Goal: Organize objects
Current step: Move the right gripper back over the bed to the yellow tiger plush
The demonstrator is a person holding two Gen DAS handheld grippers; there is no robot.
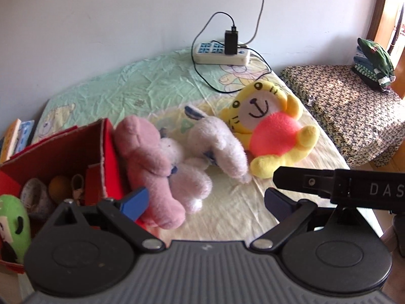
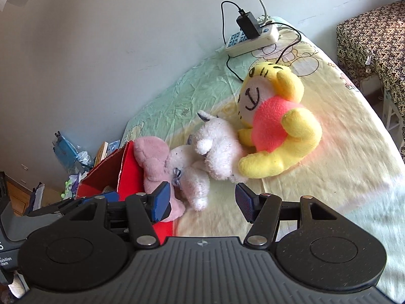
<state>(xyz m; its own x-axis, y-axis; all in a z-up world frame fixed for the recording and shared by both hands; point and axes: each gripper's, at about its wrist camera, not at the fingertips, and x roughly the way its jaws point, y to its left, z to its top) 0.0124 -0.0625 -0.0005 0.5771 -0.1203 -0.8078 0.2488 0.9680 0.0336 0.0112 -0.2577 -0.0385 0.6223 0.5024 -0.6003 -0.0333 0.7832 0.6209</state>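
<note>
Bed, pale green and yellow cartoon sheet (image 1: 106, 88). Three plush toys lay in a row across it:
- pink-and-white plush rabbit (image 1: 154, 167) (image 2: 162, 167), leaning against the outer wall of the red cardboard box (image 1: 76, 147) (image 2: 124, 169)
- white plush (image 1: 217, 144) (image 2: 217, 147) with blue markings, between the rabbit and the tiger, touching both
- yellow plush tiger (image 1: 270, 131) (image 2: 273, 131) in a coral shirt, on its back, rightmost

The box stood open at the left edge of the bed. Inside, in the left wrist view: a green plush (image 1: 12, 220), a grey speckled item, an orange ball; rest too dim to name.

Left gripper (image 1: 205, 202): jaws wide apart, nothing between the blue pads; one pad sat in front of the rabbit's lower end, contact could not be told. The right gripper's black body crossed this view's right edge.

Right gripper (image 2: 200, 202): jaws apart, empty, hovering over the sheet just short of the rabbit and white plush; its left pad overlapped the rabbit's pink leg in view.

Far end by the wall: white power strip (image 1: 220, 55) (image 2: 253, 40) with black charger (image 1: 231, 41) plugged in, cable trailing toward the tiger. Patterned cushion seat (image 1: 346, 101) right of the bed, folded clothes (image 1: 374, 60) on it
</note>
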